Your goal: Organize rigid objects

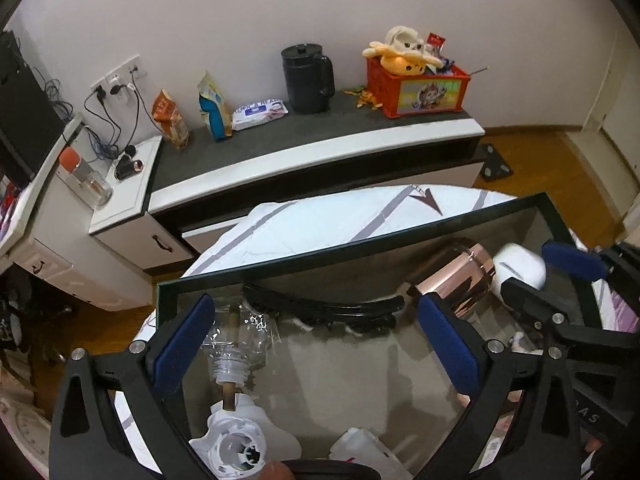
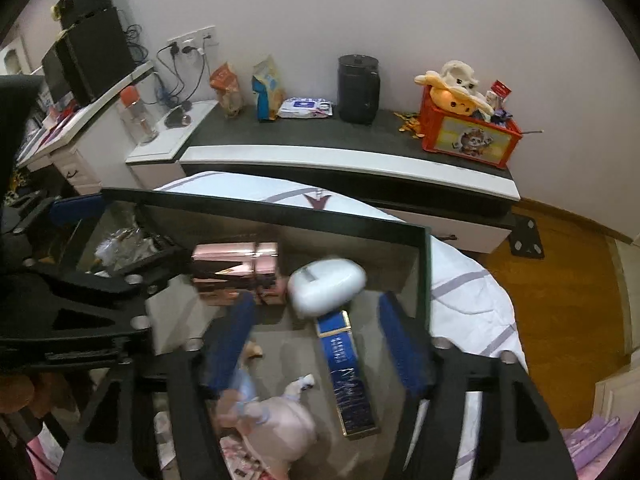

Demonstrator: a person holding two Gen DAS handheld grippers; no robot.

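Both your tongs hang wide apart and empty over the dark-rimmed glass box.
Your right tongs hover above the blue and gold rectangular carton, beside the white oval case; your left tongs frame the black curved comb.

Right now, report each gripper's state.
Left gripper: open, holding nothing, over the dark-rimmed open box.
Right gripper: open, holding nothing.

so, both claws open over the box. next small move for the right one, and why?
Probably lower the right claw onto the blue box: it lies between the open fingers, flat on the floor of the glass-walled box, ungripped. The left claw is open too.
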